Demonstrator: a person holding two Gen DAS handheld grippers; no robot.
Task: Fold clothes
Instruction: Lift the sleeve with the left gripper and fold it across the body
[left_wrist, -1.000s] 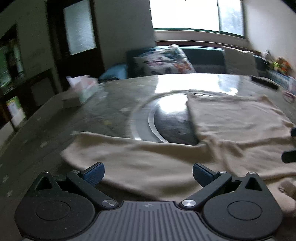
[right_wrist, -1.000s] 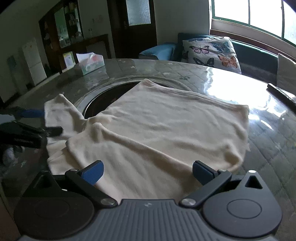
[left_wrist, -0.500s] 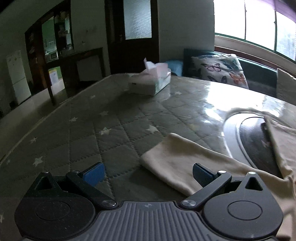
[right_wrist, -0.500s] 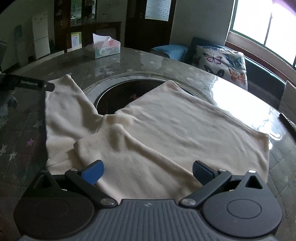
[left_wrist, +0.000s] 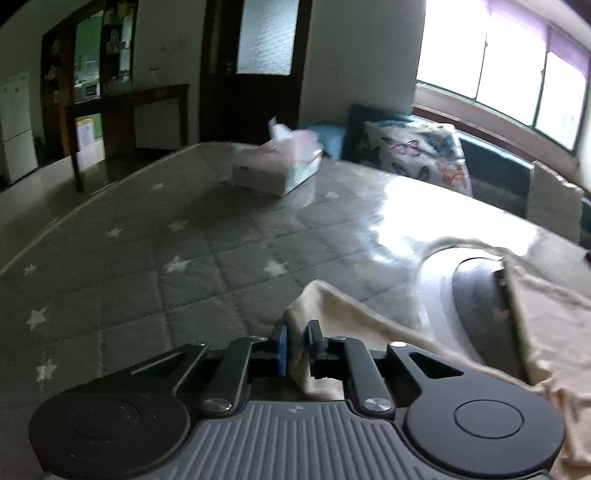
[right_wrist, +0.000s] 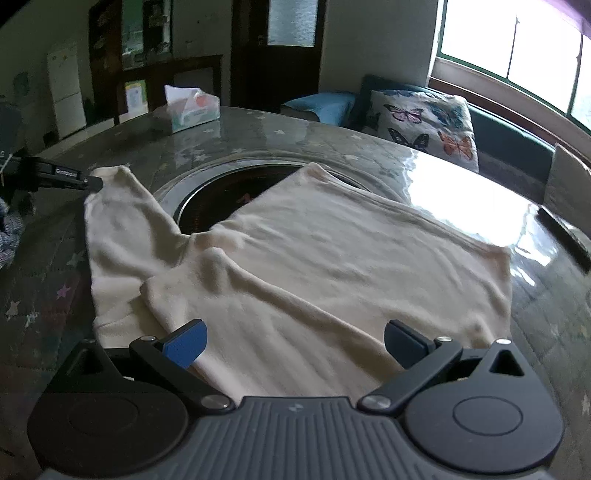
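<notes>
Sleeve work is the step in hand. A cream top (right_wrist: 332, 266) lies spread over the middle of the quilted table (left_wrist: 147, 280), its body crossing the dark round inset (right_wrist: 221, 192) at the table's centre and one sleeve (right_wrist: 122, 221) reaching toward the upper left of the right wrist view.

The left gripper (left_wrist: 297, 341) is closing its jaws on the end of that sleeve, and in its own view, at lower centre, a bunch of cream cloth sits pinched between the blue pad and the black finger. From the right wrist view the same gripper shows as a dark bar at the far left edge, its tip touching the cuff.

The right gripper (right_wrist: 293, 341) hangs with jaws spread wide over the near hem of the top, at the bottom of its frame, with nothing between them; whether its fingers touch the cloth I cannot tell.

By my judgement the fold has only begun: the sleeve needs carrying across onto the body. That calls for a firm hold on the cuff, a lift clear of the table, and perhaps the right gripper pinning the body so it does not drag. A tissue box (right_wrist: 192, 107) stands well apart, at upper left.
</notes>
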